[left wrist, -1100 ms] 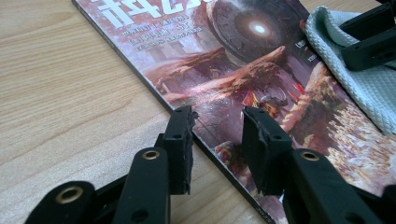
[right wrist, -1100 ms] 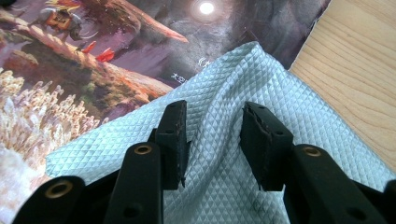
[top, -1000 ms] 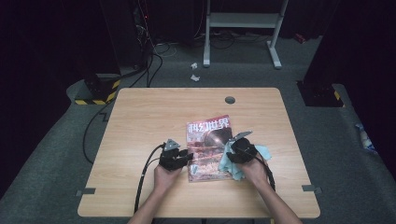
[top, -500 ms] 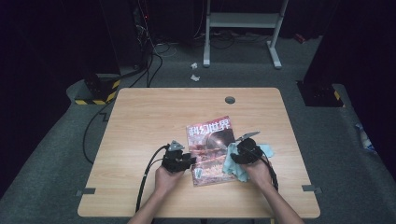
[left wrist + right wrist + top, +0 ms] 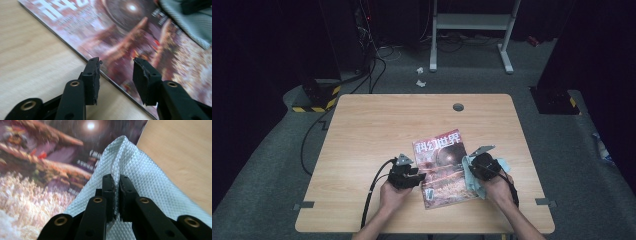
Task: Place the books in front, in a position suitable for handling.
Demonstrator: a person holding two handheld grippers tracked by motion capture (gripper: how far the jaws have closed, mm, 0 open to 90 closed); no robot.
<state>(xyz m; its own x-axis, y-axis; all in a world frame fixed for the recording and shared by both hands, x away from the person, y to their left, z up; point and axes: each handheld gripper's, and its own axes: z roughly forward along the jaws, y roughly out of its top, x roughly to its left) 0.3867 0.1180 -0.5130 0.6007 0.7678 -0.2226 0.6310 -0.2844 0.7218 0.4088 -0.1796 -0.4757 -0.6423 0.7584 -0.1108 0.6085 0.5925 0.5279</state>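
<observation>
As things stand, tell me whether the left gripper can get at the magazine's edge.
Probably yes. The left gripper has its jaws apart right at the near edge of the magazine, with nothing between them and bare table beside it. The cloth lies on the far side.

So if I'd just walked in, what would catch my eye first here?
Probably the bright magazine with its red, starry cover, lying near the front of the wooden table. Next, the pale blue waffle-textured cloth at the magazine's right edge, a fold of it pinched by the right gripper, whose fingers have just closed. The left gripper sits at the magazine's left edge, fingers apart, having just opened wider.
</observation>
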